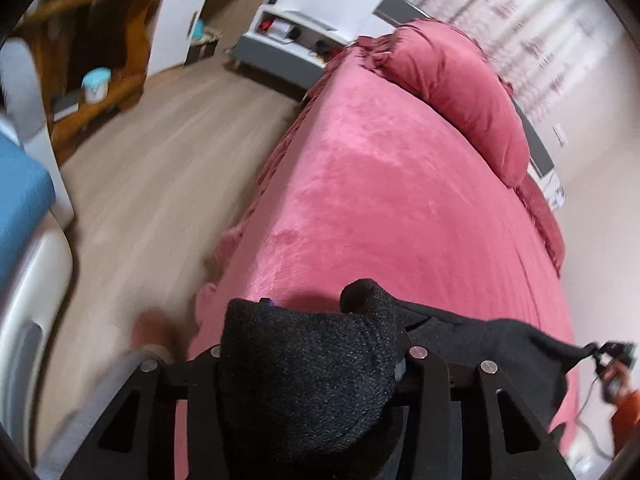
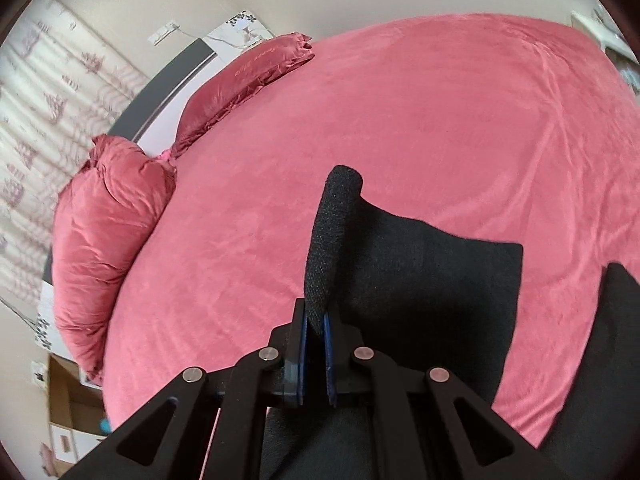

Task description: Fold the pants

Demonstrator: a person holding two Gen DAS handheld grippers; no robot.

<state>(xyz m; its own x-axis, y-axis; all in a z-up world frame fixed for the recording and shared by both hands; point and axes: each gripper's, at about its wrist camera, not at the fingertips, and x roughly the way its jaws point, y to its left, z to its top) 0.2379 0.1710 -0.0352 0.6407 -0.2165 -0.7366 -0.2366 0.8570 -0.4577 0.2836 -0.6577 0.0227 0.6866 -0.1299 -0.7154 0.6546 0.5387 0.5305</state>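
In the left wrist view I start at the far left: a blue seat [image 1: 20, 196] at the frame edge, then bare wood floor [image 1: 160, 168], with a wooden shelf [image 1: 92, 52] blurred in the upper left. Centre frame is the bed [image 1: 400, 200], its pink cover smooth, and a pillow [image 1: 460, 92] toward the upper right. At bottom centre my left gripper [image 1: 316, 364] is buried in dark cloth: the pants [image 1: 312, 360] bulge up between the fingers and hide both tips. Fabric fills the gap, so I judge it clamped on the pants. From there the cloth runs taut to the lower right edge, where the right gripper [image 1: 610, 354] shows small, pinching the far end.

In the right wrist view, two pillows [image 2: 108, 232] sit at left, the pink bed fills the middle, and at bottom centre the blue pads [image 2: 329, 344] of my right gripper [image 2: 316, 340] are pressed nearly together on a rolled edge of the pants [image 2: 420, 280]. The cloth hangs down right of the jaws in a broad panel, a second dark flap at the lower right edge.

My read on progress: early. The pants are held up by two points above the near end of the bed, not laid flat, and I see no finished fold. Spreading them on the cover and making every fold appears left to do.
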